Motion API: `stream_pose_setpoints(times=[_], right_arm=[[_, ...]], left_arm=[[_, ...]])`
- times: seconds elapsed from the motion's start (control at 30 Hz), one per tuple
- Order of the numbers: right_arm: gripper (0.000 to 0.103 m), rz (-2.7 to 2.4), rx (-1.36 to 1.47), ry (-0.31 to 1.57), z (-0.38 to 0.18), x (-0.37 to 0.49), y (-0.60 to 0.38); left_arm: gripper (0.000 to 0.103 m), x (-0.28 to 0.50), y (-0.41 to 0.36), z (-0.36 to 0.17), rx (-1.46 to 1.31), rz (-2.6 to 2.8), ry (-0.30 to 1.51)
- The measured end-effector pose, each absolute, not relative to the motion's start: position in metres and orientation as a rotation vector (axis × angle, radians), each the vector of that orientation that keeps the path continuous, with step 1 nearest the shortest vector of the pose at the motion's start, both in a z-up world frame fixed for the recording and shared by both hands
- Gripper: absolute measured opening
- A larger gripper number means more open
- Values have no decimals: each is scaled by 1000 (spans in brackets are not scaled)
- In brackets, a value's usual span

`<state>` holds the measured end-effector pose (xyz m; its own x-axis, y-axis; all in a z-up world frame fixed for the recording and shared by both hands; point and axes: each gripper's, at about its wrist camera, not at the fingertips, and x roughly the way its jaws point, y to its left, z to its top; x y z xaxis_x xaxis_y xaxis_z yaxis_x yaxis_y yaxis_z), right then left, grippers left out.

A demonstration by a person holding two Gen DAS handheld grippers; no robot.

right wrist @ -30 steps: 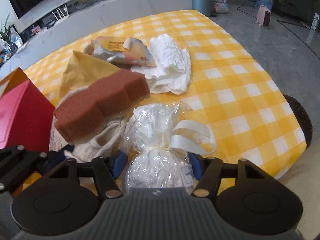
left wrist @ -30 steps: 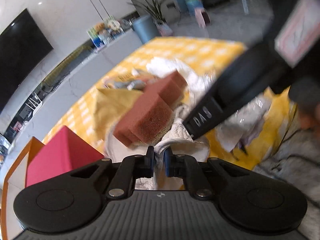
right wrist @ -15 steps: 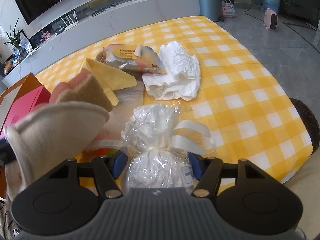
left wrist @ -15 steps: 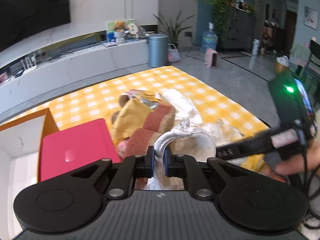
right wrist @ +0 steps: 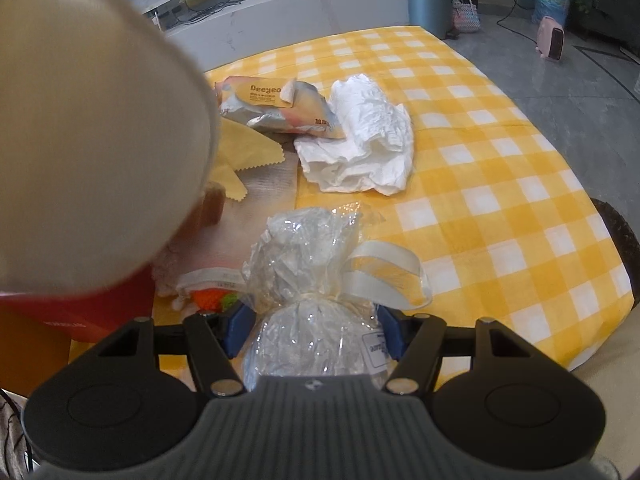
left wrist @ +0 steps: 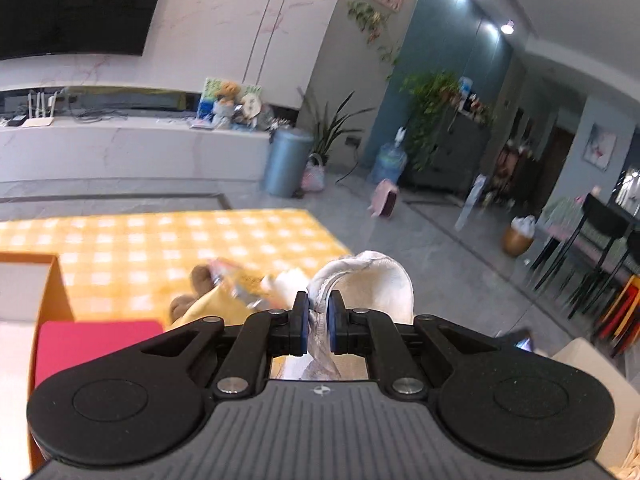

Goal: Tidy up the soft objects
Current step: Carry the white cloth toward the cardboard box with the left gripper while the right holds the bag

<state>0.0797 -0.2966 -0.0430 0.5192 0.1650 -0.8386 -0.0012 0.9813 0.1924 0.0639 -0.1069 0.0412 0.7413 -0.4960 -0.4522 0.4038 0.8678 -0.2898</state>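
Presently | left gripper [left wrist: 318, 322]: fingers pinched on a cream fabric pouch [left wrist: 376, 284], held raised above the yellow checked tablecloth [left wrist: 160, 248] | right gripper [right wrist: 310, 334]: fingers closed around a clear crinkled plastic bag tied with white ribbon [right wrist: 308, 280] at the table's near edge.

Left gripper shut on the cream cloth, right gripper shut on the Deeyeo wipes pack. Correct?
Half right. The left gripper is shut on the cream cloth. But the right wrist view shows the right gripper with its jaws around the clear plastic bag, not the Deeyeo wipes pack, which lies untouched on the table beyond.
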Motion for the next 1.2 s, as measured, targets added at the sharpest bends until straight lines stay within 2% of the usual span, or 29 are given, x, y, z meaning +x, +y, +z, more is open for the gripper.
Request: stream_pose_setpoints(times=[0.17,0.3,0.7,0.9,1.2], right_arm=[[64,106,175,1020,-43,79,-296],[64,106,180,1017,-43,79,-297],[64,236,260,961,-36,78,-294],[64,233,202,997,-42,82,-278],[64,180,266,884,-22,62,-301]], left_arm=[[10,60,-108,52,-236,-535,464],[10,58,-121,62,-164,-514,433],[10,43,-115,70,-74,-364,423],[11,37,-93,68,-93,-276,460],[11,33,-38,70,-205,-216,449]])
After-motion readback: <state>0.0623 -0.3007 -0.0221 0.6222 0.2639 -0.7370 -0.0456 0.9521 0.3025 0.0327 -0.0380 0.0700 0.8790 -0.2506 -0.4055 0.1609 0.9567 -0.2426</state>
